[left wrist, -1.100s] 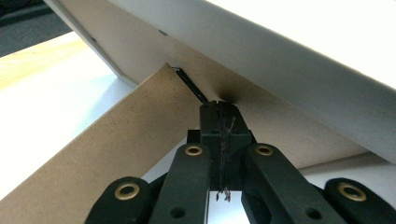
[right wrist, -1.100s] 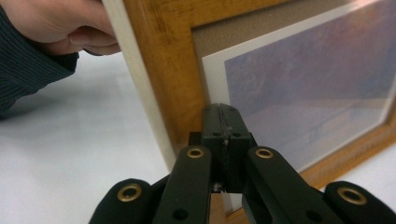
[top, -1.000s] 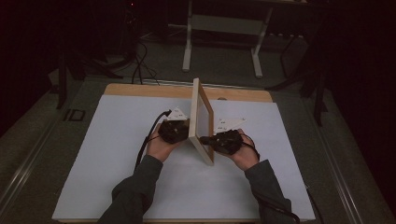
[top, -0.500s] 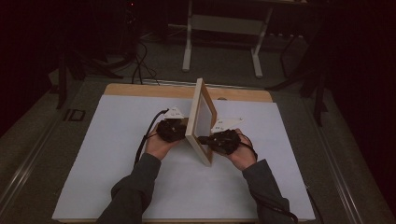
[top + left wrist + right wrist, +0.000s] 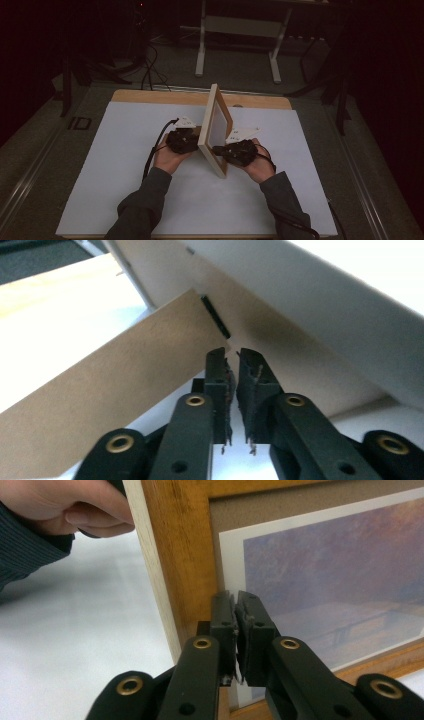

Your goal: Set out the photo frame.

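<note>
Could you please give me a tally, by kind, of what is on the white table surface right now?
Picture frames: 1, the wooden picture frame, standing upright
Grippers: 2, the left gripper and the right gripper, one on each side of the frame
Total: 3

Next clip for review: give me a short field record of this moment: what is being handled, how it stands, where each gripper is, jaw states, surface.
object: wooden picture frame with a landscape print
pose: upright on its lower edge, tilted, edge-on to the high view
back side: brown easel stand folded out from the backing
left gripper: behind the frame at the stand; jaws have just been opening, a narrow gap, nothing between them
right gripper: at the front, tips at the frame's inner edge; jaws nearly together, nothing between them
surface: white table cover
</note>
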A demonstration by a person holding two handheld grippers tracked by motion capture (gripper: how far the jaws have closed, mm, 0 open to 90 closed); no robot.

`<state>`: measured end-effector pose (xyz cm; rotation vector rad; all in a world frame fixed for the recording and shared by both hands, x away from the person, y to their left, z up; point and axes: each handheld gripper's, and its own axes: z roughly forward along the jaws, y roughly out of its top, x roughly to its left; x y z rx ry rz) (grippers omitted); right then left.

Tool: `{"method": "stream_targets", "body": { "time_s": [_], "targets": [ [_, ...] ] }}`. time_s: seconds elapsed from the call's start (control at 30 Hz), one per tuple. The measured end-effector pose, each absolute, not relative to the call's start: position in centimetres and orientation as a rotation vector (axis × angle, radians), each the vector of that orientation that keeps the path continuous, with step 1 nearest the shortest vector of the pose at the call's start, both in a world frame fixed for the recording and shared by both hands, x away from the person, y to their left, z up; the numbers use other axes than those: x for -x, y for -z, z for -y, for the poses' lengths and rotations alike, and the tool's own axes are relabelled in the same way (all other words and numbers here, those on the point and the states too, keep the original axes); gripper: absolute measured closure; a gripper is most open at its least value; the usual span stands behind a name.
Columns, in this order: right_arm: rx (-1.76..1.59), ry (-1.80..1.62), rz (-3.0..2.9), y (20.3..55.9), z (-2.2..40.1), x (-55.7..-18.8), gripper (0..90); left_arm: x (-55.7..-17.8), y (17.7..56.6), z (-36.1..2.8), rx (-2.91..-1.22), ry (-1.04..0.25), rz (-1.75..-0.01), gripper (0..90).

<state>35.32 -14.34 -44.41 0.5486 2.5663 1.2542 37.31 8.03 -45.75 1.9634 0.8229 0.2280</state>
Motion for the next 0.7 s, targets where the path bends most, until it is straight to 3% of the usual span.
{"method": "stream_targets", "body": {
  "time_s": [0.43,0.7],
  "targets": [
    [-0.593,-1.203,-2.576,45.2,14.7,-35.4,78.4,-35.7,45.5,-9.3,-1.959,-0.250,-0.866,74.8],
    [-0.603,-1.205,-2.567,45.5,15.1,-35.4,76.9,-35.0,45.6,-10.1,-1.935,-0.261,-0.882,59.8]
  ]
}}
